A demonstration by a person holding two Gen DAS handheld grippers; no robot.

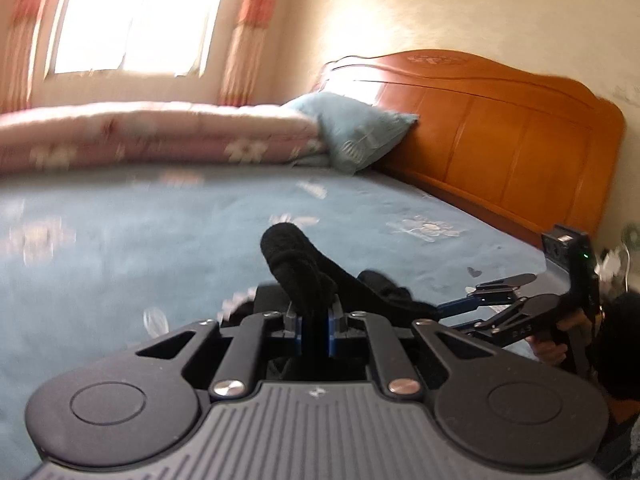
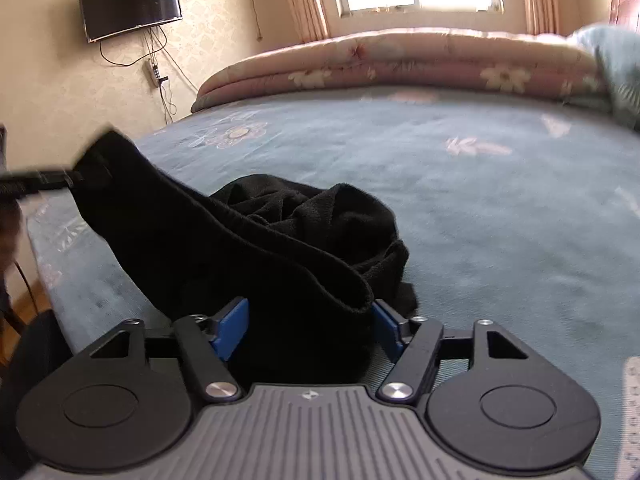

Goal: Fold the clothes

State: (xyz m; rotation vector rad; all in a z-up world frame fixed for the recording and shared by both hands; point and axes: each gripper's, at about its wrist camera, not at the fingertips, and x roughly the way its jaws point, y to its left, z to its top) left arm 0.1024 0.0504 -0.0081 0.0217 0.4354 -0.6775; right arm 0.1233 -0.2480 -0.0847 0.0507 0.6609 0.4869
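Note:
A black garment (image 2: pixel 240 248) lies bunched on the blue bed sheet (image 2: pixel 480 200) near the bed's front edge. My left gripper (image 1: pixel 314 332) is shut on one edge of it, and a black fold (image 1: pixel 292 264) sticks up past the blue pads. In the right wrist view that gripper (image 2: pixel 60 178) holds the cloth's raised corner at the far left, and the cloth stretches down from there. My right gripper (image 2: pixel 310 330) stands open, its blue pads (image 2: pixel 232 326) wide apart with the cloth lying loosely between them. The left wrist view shows it (image 1: pixel 484 300) at the right, fingers spread.
A folded floral quilt (image 1: pixel 160 136) and a blue pillow (image 1: pixel 356 132) lie along the far side of the bed. The wooden headboard (image 1: pixel 500 128) is to the right. A wall TV (image 2: pixel 130 4) with cables hangs beyond the bed. A hand (image 1: pixel 560 344) grips the right tool.

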